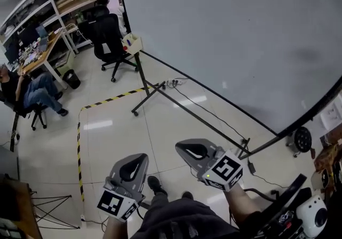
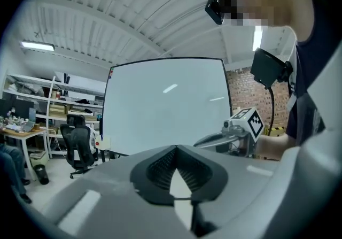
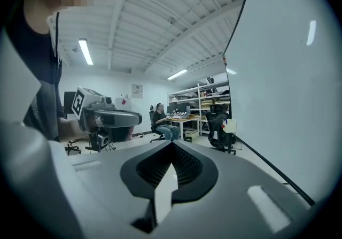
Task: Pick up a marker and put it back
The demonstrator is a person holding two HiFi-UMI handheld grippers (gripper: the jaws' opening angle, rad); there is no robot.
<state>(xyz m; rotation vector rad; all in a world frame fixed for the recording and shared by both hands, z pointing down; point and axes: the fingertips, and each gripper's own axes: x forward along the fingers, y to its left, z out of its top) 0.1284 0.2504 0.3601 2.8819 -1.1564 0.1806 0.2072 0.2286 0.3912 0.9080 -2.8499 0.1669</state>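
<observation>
A big whiteboard point(image 1: 224, 35) stands on a black frame in front of me. At its left end hangs a small pale holder point(image 1: 132, 43) with red and dark markers in it; single markers are too small to tell apart. Both grippers hang low near my legs, far from the holder. My left gripper point(image 1: 141, 156) is shut with nothing between its jaws, its tips meeting in the left gripper view point(image 2: 176, 147). To its right, my right gripper point(image 1: 179, 147) is also shut and holds nothing point(image 3: 172, 143). The holder also shows small in both gripper views point(image 2: 103, 143) point(image 3: 230, 126).
The whiteboard's black legs point(image 1: 152, 92) reach onto the floor, with a power strip and cables point(image 1: 176, 81) beside them. A black office chair point(image 1: 109, 40) stands by the holder. A seated person point(image 1: 29, 91) is at a desk far left. Yellow-black tape point(image 1: 79, 141) marks the floor.
</observation>
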